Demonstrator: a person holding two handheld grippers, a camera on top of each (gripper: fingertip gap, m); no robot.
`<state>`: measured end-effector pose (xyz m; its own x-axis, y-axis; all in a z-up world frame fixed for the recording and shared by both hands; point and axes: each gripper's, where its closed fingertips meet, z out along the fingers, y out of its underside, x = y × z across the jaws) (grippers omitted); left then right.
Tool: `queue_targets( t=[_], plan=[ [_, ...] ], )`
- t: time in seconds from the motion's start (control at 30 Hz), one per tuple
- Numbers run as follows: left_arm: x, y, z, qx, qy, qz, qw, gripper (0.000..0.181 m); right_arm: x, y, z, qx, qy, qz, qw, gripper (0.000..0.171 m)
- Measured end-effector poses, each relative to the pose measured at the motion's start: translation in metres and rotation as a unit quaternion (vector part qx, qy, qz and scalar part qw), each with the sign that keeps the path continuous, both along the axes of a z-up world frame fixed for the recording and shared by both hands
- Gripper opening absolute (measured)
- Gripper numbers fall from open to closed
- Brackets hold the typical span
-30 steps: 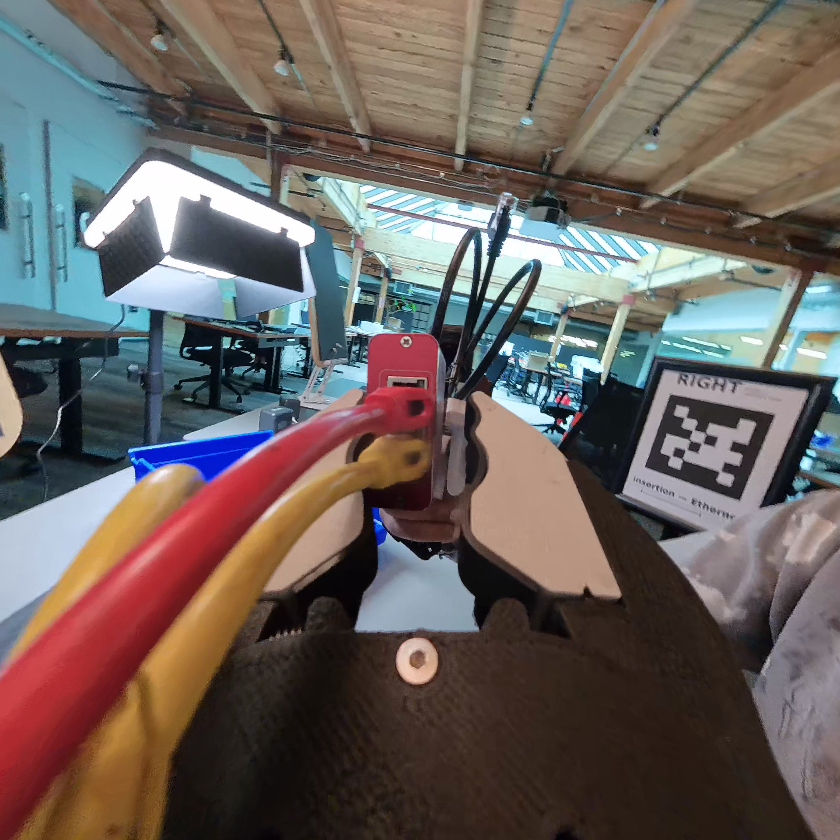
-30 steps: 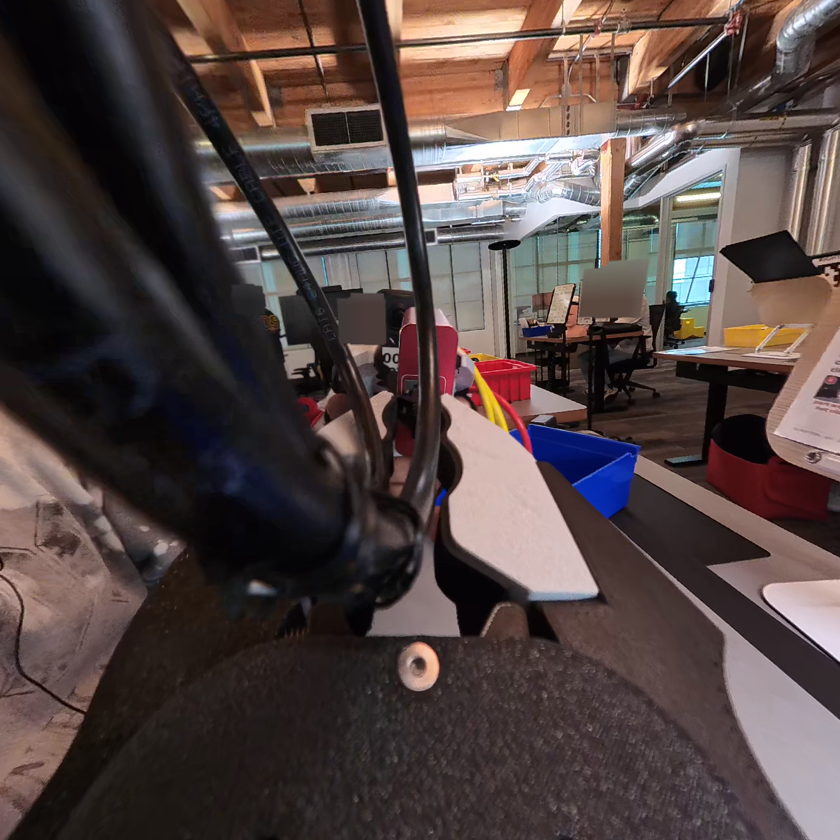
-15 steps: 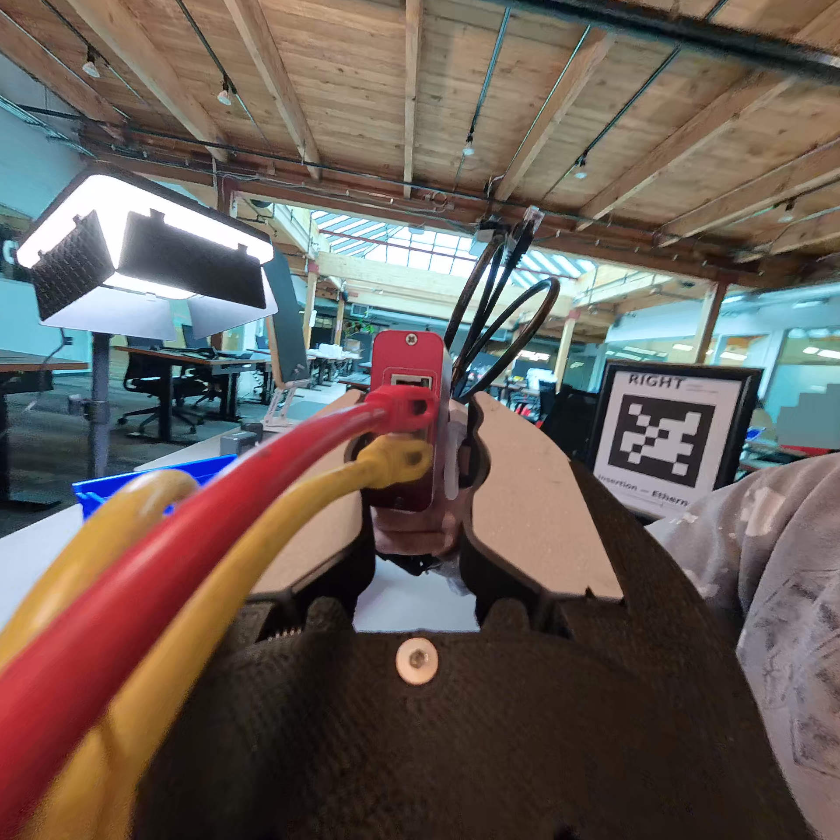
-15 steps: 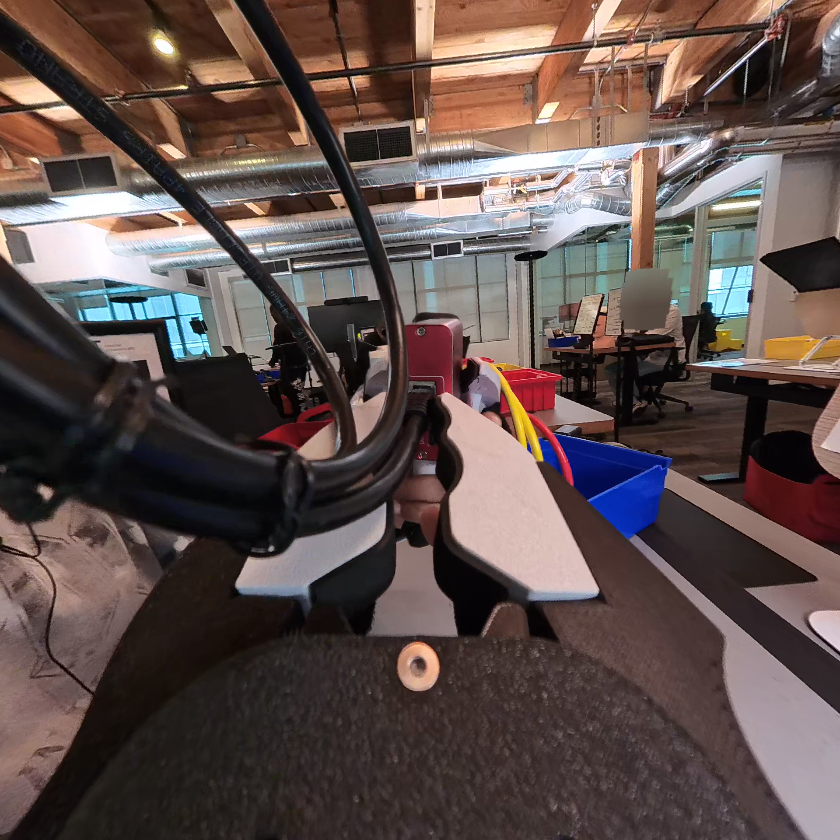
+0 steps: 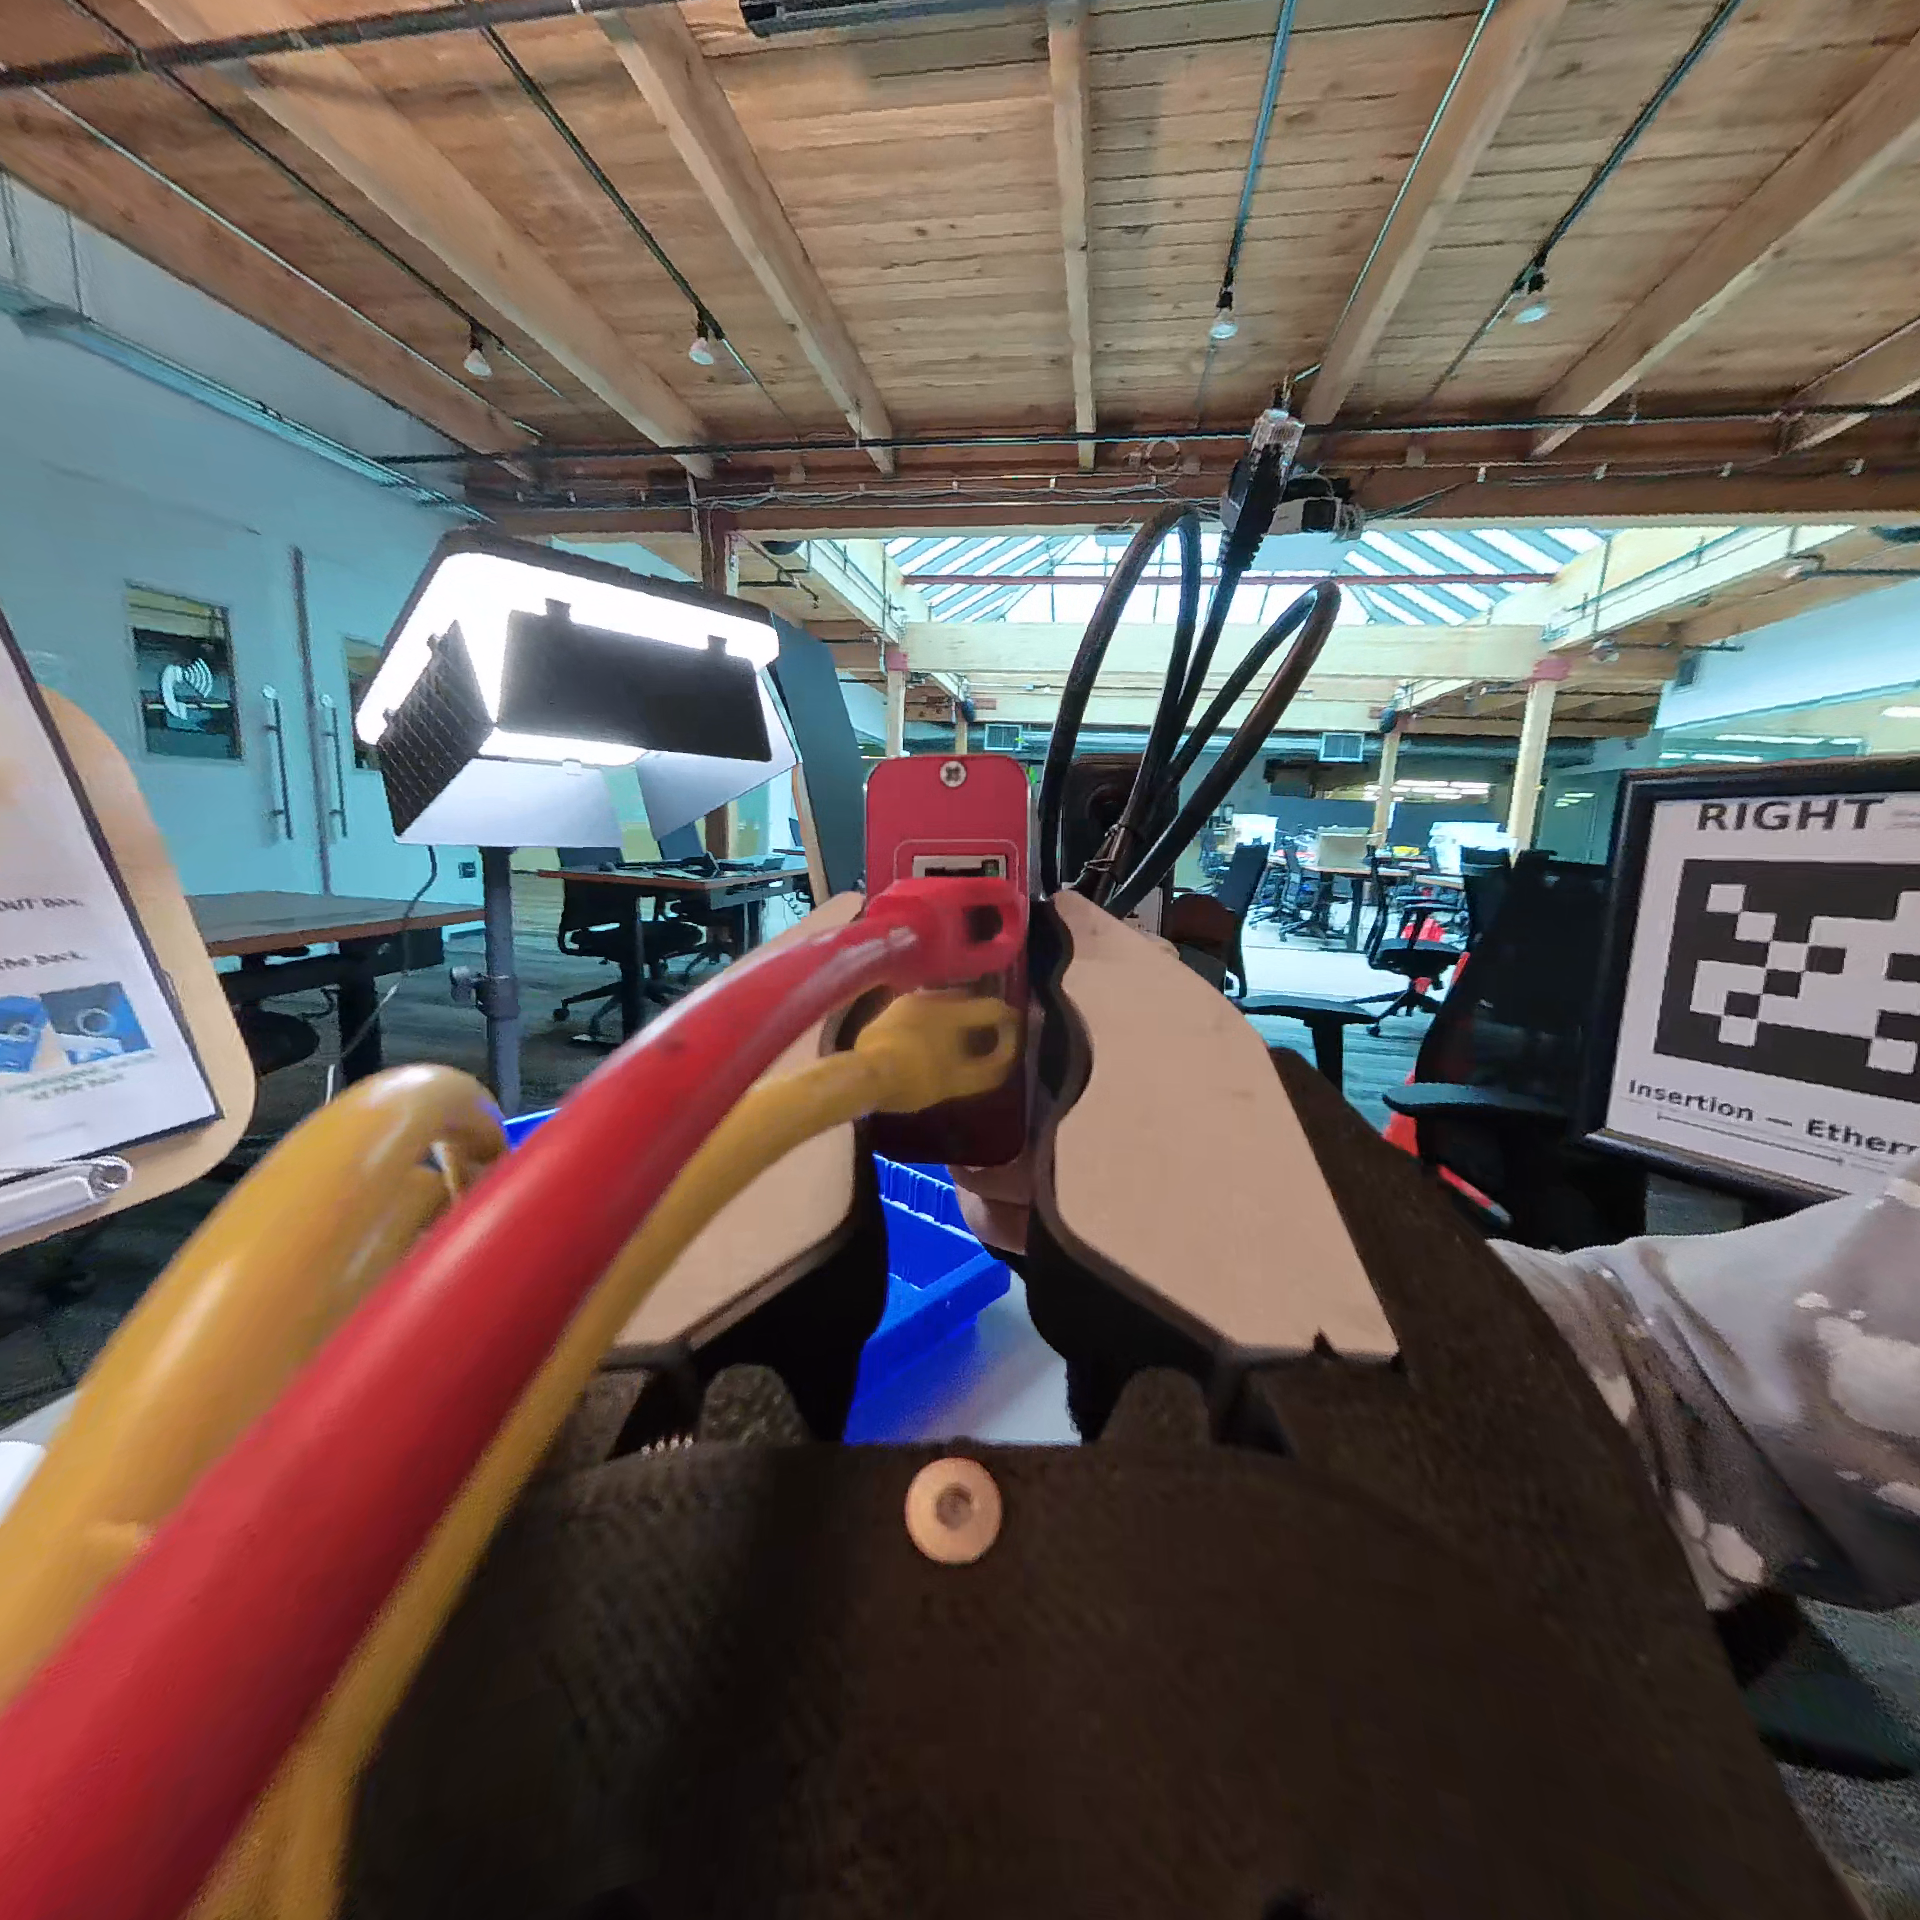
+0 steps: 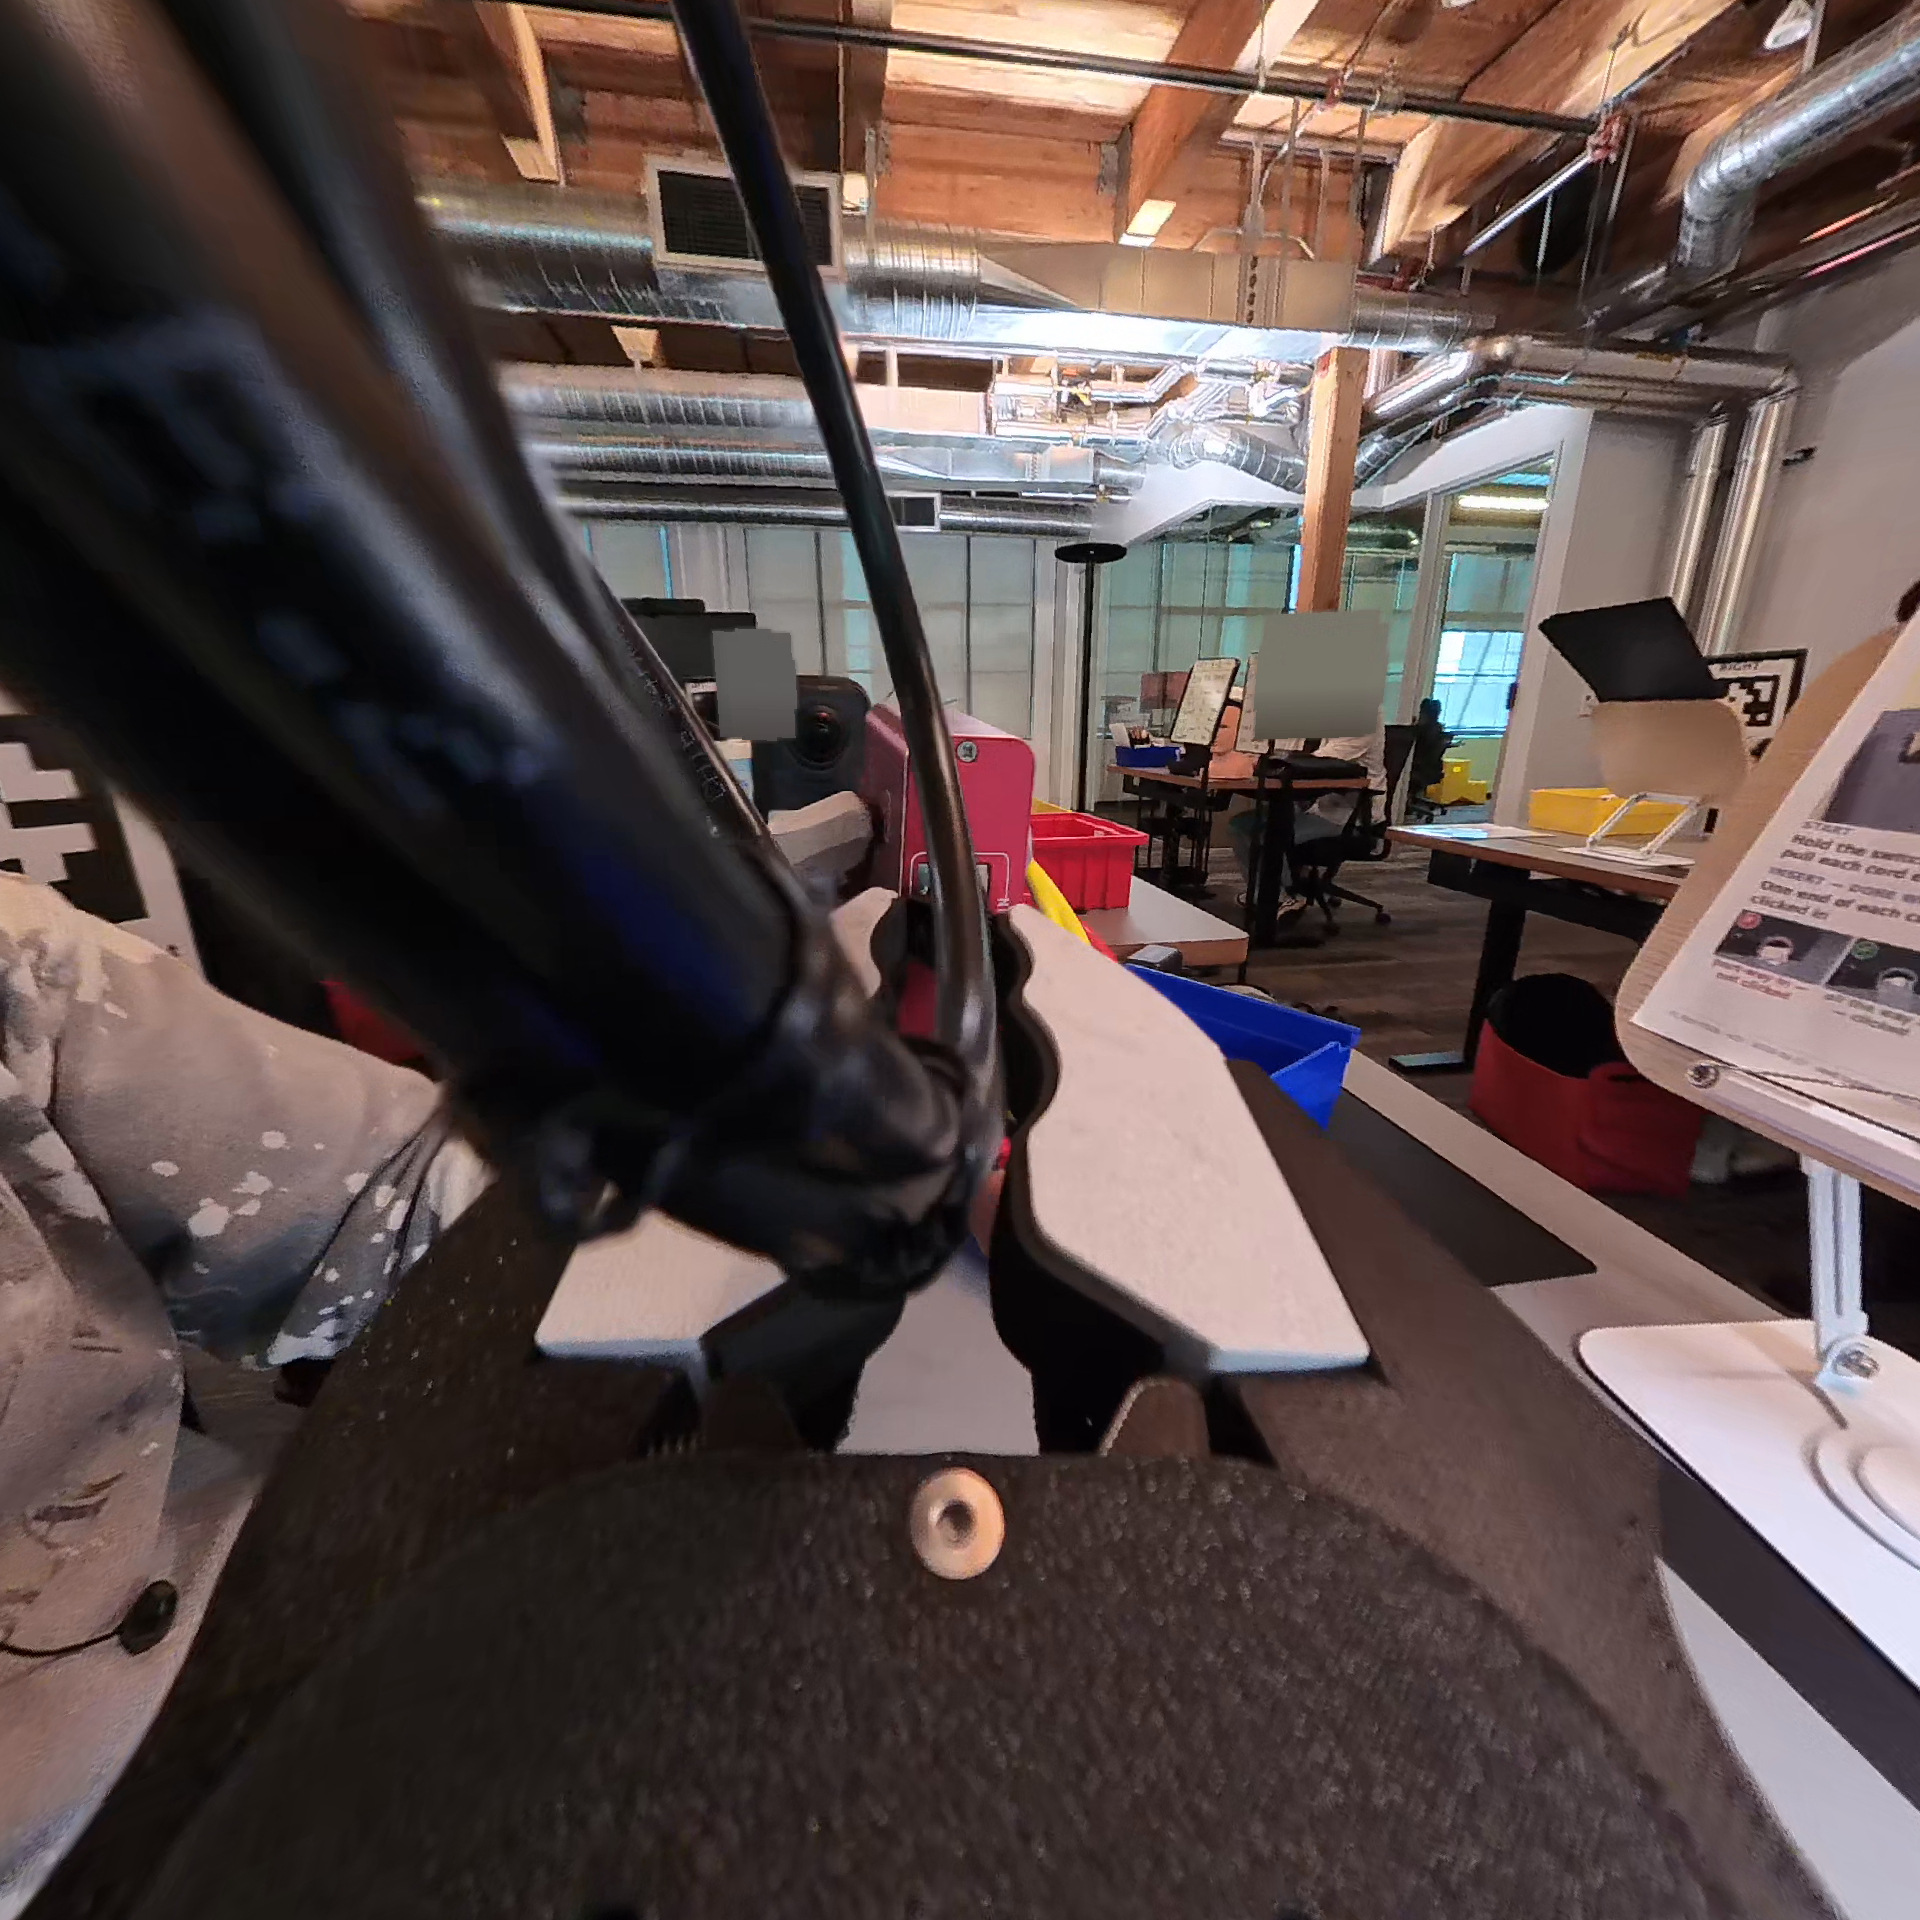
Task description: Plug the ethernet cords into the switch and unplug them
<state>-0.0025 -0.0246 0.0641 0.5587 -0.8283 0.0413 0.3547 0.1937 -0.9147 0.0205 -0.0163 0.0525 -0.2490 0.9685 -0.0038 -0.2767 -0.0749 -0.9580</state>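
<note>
My left gripper (image 5: 951, 935) is shut on the red switch (image 5: 948, 821) and holds it upright in the air. A red cord (image 5: 623, 1143) and a yellow cord (image 5: 914, 1049) are plugged into its near face, with an empty port above them. My right gripper (image 6: 945, 935) is shut on the black cord (image 6: 831, 416) near its plug, at the switch's (image 6: 992, 790) other face. The cord's tied bundle (image 6: 810, 1091) hangs close to the right camera. In the left wrist view the black cord (image 5: 1174, 665) loops behind the switch, its free plug (image 5: 1273, 436) pointing up.
A blue bin (image 6: 1236, 1029) and a red bin (image 6: 1081, 852) sit on the white table (image 6: 1714, 1351). An instruction board on a stand (image 6: 1787, 935) is at the right. A framed marker sign (image 5: 1766, 977), a studio light (image 5: 582, 707) and a person's sleeve (image 5: 1714, 1382) are nearby.
Both grippers have kept their hold while turning with the switch. The black bundle has swung back in front of the right camera. The background has shifted in both views.
</note>
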Motion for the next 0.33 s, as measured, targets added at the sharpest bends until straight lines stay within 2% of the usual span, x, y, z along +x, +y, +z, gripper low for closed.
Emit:
queue_targets(
  t=[0.03,0.2,0.33],
  plan=[
    [0.0015,-0.0007,0.0006,0.0,0.004,-0.001,1.0,0.029,0.0015,-0.0005,0.0007,0.0,0.002,0.006,1.0,0.01],
    [0.0045,-0.0001,-0.0022,-0.048,0.011,-0.047,0.998,0.028,0.0043,-0.0037,-0.0036,-0.014,-0.013,0.049,0.999,0.012],
    [0.0067,0.0004,-0.0052,-0.078,0.04,-0.057,0.994,0.028,0.0055,-0.0035,-0.0066,-0.005,-0.03,0.047,0.998,0.014]
  ],
)
